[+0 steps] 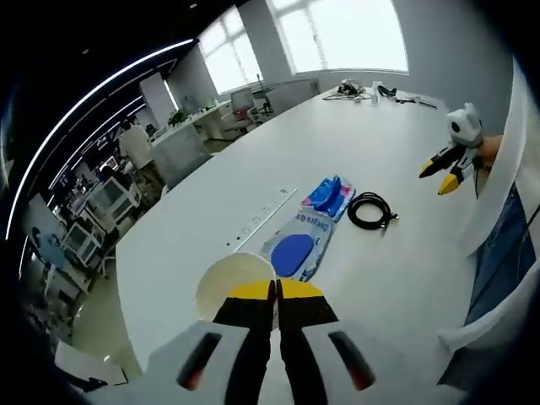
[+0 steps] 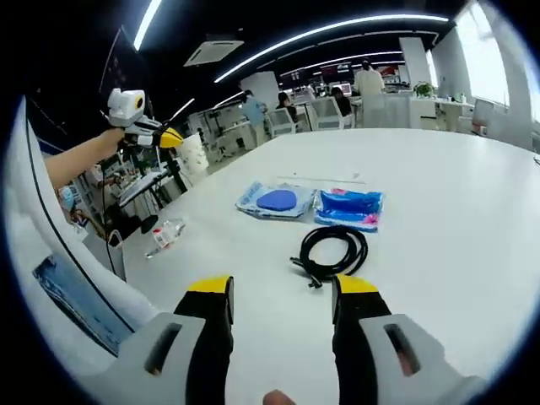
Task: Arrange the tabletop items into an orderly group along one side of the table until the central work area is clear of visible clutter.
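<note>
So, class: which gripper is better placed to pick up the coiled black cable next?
Right. The right gripper is open with the black cable just ahead; the left gripper is shut on a paper cup.

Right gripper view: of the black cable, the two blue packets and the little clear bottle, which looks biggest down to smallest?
1. Black cable, though it lies nearest the camera.
2. The two blue packets look about alike; I won't rank them.
3. Clear bottle, smallest.
</note>
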The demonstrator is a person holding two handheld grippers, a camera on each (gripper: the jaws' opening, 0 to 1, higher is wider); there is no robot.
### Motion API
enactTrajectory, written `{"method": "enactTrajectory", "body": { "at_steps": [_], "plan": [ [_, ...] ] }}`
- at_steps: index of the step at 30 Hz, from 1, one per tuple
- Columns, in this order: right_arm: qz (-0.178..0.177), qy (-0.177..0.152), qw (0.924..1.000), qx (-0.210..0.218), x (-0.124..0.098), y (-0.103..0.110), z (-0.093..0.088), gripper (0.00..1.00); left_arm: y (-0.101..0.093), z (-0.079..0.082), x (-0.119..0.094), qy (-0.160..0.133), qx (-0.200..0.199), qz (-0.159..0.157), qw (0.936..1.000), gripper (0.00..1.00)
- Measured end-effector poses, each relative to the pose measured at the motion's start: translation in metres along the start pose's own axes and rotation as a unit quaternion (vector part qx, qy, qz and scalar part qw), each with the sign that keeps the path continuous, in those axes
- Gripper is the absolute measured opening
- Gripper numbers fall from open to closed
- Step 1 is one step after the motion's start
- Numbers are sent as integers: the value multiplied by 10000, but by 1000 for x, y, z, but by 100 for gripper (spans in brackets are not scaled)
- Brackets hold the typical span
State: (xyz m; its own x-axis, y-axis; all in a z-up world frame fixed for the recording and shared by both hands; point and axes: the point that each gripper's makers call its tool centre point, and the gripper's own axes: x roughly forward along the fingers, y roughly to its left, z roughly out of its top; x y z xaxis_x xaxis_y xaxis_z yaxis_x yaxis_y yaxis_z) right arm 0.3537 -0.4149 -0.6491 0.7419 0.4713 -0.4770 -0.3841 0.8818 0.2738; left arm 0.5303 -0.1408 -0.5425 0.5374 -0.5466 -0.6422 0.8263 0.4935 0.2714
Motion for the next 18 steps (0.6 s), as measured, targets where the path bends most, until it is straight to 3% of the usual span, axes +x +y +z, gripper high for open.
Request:
{"method": "enactTrajectory", "body": {
  "at_steps": [5,8,13,18],
  "plan": [
    [-141,36,9998,161,-6,-7,-7,45,17,-8,20,2,-181,-17,9998,0],
    [-194,71,9995,234,-7,-9,-10,45,27,-21,33,238,-52,63,9997,0],
    [-264,112,9991,322,-6,-15,-13,45,39,-24,47,161,-278,119,9994,0],
    [-303,209,9987,365,-1,-18,-17,45,47,-28,65,154,-155,212,9995,0]
  ]
}}
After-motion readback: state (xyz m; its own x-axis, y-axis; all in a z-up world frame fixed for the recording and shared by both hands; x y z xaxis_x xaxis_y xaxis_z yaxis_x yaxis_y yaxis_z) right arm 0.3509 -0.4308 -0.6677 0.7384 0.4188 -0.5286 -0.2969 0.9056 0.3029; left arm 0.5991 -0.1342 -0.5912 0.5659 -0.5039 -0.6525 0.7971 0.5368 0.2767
